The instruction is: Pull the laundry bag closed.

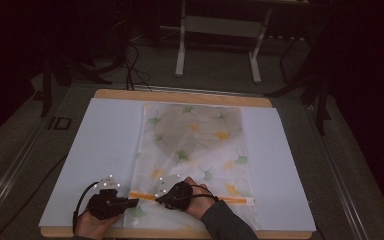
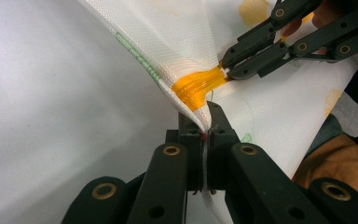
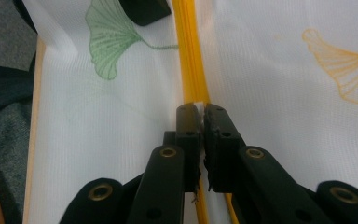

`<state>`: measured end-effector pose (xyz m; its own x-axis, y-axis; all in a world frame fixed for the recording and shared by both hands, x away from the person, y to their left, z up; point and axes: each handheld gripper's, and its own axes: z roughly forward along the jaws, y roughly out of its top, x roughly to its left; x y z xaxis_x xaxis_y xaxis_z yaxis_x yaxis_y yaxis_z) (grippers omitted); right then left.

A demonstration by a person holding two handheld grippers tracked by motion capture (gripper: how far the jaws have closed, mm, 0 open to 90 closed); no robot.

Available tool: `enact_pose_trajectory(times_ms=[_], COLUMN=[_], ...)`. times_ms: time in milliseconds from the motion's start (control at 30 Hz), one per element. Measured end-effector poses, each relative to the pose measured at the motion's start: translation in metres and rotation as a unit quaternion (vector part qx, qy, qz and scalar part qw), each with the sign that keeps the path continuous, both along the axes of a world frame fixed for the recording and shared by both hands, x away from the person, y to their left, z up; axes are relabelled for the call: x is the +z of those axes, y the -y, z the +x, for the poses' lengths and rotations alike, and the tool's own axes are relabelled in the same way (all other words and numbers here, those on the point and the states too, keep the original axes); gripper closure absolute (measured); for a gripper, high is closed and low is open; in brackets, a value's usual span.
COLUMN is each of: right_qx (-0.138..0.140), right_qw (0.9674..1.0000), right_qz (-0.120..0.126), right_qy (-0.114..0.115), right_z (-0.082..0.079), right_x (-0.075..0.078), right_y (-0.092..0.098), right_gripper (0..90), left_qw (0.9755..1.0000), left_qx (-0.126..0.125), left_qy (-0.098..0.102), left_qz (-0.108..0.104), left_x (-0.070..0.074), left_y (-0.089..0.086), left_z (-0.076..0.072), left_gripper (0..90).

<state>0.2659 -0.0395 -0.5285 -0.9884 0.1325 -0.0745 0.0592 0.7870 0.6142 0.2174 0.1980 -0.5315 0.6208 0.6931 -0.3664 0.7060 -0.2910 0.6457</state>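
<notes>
Both grippers, left (image 2: 207, 122) and right (image 3: 197, 111), fingers clamped on leaf-print bag (image 1: 200, 145) over white sheet (image 1: 100, 145).

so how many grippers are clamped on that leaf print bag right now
2. The left gripper pinches the leaf print bag at its near left corner, by the orange zipper's end. The right gripper is shut on the orange zipper a little further along.

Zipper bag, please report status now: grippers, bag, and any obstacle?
Left gripper shut on the bag's corner edge. Right gripper shut on the slider of the orange zipper. Bag flat on the white sheet, near corner lifted. Nothing in the way.
</notes>
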Motion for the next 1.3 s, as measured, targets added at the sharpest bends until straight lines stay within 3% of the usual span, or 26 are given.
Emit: enact_pose_trajectory(times_ms=[1300], right_qx=[-0.017], right_qw=[0.9992], right_qz=[-0.036], right_qy=[-0.006], right_z=[-0.001], right_x=[0.006], right_y=[0.030], right_gripper=[85.4], left_qw=[1.0000], left_qx=[0.001], left_qy=[0.001], left_qz=[-0.002], left_x=[0.001], left_y=[-0.002], left_z=[0.000], left_gripper=[88.0])
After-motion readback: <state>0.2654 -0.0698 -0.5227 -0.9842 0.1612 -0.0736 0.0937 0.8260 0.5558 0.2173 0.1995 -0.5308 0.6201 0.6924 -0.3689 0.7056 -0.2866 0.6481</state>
